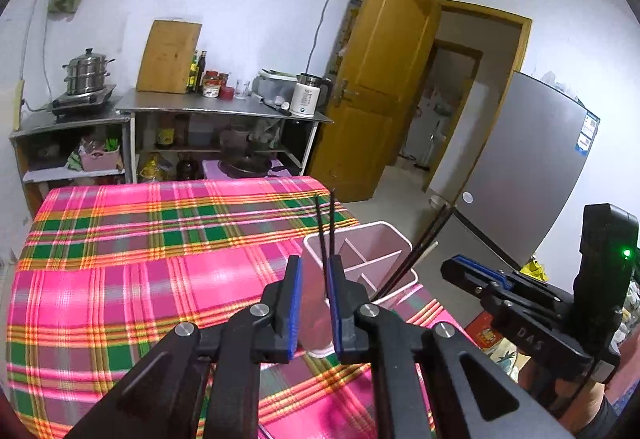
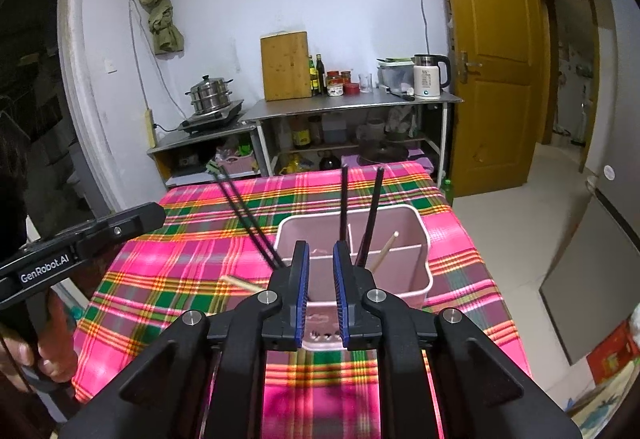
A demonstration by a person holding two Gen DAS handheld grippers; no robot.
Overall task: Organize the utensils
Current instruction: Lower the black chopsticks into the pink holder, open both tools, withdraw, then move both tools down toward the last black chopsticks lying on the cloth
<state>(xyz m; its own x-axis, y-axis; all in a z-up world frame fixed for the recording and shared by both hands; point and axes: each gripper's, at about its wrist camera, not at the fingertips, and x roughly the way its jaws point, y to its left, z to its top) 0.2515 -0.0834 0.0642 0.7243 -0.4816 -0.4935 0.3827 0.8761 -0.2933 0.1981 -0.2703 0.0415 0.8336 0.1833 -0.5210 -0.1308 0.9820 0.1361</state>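
Observation:
A pink divided utensil holder (image 2: 400, 267) stands on the plaid tablecloth near the table's right edge; it also shows in the left wrist view (image 1: 360, 243). Black chopsticks (image 2: 370, 211) stand in it, with a pale wooden stick (image 2: 386, 245) leaning in a right compartment. Another black pair (image 2: 244, 217) leans at its left side. My right gripper (image 2: 320, 279) is open, just before the holder's near wall. My left gripper (image 1: 316, 295) is open beside the holder, with black chopsticks (image 1: 326, 231) standing between its jaws, apparently not pinched. A wooden stick (image 2: 240, 283) lies on the cloth.
The table (image 1: 140, 239) carries a pink and green plaid cloth. Behind it stand steel shelves (image 2: 352, 107) with a steamer pot (image 2: 210, 95), cutting board, bottles and a kettle (image 2: 428, 77). A wooden door (image 2: 492, 59) is open at right. A grey fridge (image 1: 532, 179) stands right of the table.

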